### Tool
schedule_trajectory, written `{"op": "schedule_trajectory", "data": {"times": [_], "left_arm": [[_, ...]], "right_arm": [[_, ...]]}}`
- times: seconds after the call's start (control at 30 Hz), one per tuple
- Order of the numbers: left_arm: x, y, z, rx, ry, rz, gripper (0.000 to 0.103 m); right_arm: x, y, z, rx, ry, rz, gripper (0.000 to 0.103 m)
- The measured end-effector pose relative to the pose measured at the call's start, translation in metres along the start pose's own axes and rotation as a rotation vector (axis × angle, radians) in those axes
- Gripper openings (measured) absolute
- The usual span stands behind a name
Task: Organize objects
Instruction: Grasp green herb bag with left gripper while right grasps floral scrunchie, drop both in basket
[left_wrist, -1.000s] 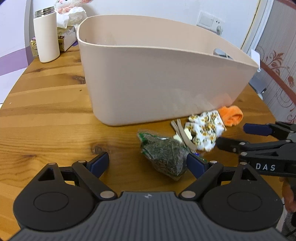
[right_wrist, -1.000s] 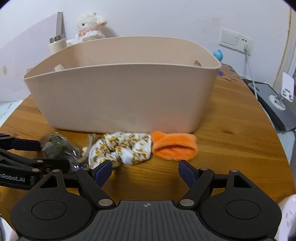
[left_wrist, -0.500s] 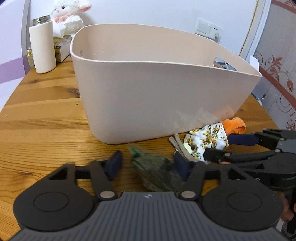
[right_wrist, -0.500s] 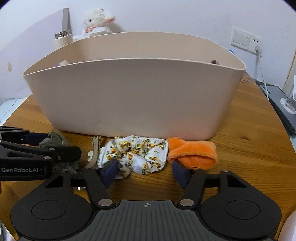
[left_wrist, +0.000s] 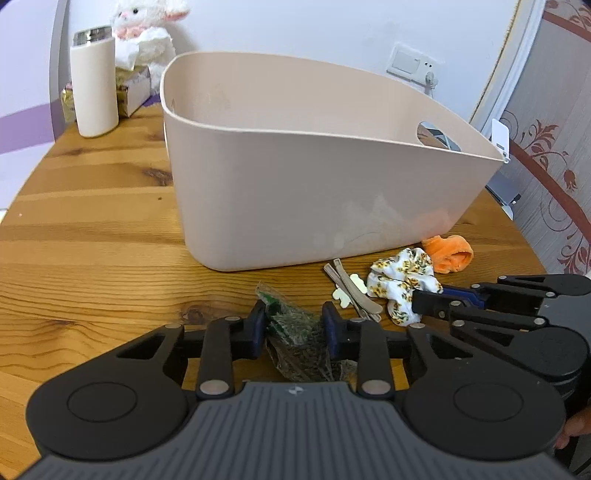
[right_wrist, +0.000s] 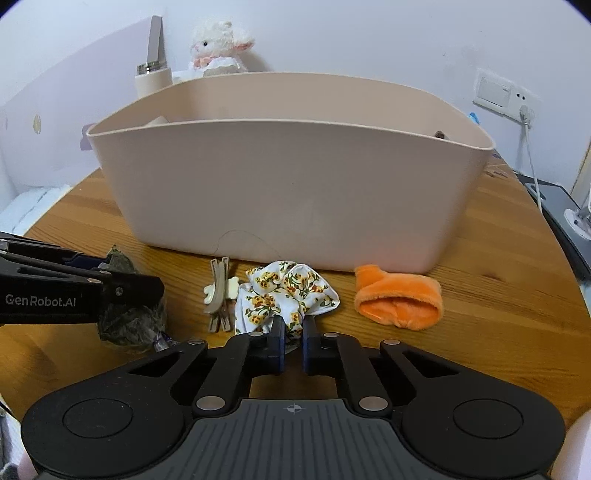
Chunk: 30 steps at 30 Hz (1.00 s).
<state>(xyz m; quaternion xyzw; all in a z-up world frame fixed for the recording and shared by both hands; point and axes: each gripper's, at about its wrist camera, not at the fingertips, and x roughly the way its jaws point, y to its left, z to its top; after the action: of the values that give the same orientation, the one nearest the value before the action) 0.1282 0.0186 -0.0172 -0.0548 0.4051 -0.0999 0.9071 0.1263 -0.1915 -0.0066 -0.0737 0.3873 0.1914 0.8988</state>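
Note:
A big beige plastic bin (left_wrist: 314, 177) stands on the wooden table (left_wrist: 92, 229); it also shows in the right wrist view (right_wrist: 295, 192). In front of it lie a clear bag of dark green dried leaves (left_wrist: 299, 339), beige hair clips (left_wrist: 349, 288), a floral scrunchie (right_wrist: 284, 295) and an orange plush scrunchie (right_wrist: 399, 301). My left gripper (left_wrist: 294, 325) is shut on the bag of leaves, which also shows in the right wrist view (right_wrist: 129, 317). My right gripper (right_wrist: 291, 345) is shut on the near edge of the floral scrunchie.
A cream flask (left_wrist: 94, 81), a white plush lamb (left_wrist: 146, 33) and a small box (left_wrist: 129, 92) stand at the table's far left corner. A wall socket with a cable (right_wrist: 524, 110) is at the right. The hair clips (right_wrist: 219, 295) lie between the two grippers.
Both grippers went from wide open to shut: the left closed on the bag of leaves, the right moved in and closed on the floral scrunchie.

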Motion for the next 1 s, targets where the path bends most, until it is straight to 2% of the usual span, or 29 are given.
{"op": "schedule_trajectory", "data": {"times": [0.17,0.47,0.77,1.0], "left_arm": [[-0.016,-0.003,0.0,0.0,-0.027,-0.022,0.033],[-0.056,-0.019,0.015,0.049,-0.139,-0.031,0.033],[-0.081,-0.031,0.048,0.087,-0.259,0.0,0.033],[-0.068,-0.033,0.082,0.089,-0.306,0.068,0.033]], "right_arm": [[-0.02,-0.005,-0.002,0.008,-0.034,-0.02,0.008],[-0.063,-0.02,0.013,0.028,-0.15,-0.069,0.008],[-0.088,-0.034,0.049,0.032,-0.277,-0.106,0.008],[-0.077,-0.041,0.074,0.058,-0.292,-0.119,0.008]]}}
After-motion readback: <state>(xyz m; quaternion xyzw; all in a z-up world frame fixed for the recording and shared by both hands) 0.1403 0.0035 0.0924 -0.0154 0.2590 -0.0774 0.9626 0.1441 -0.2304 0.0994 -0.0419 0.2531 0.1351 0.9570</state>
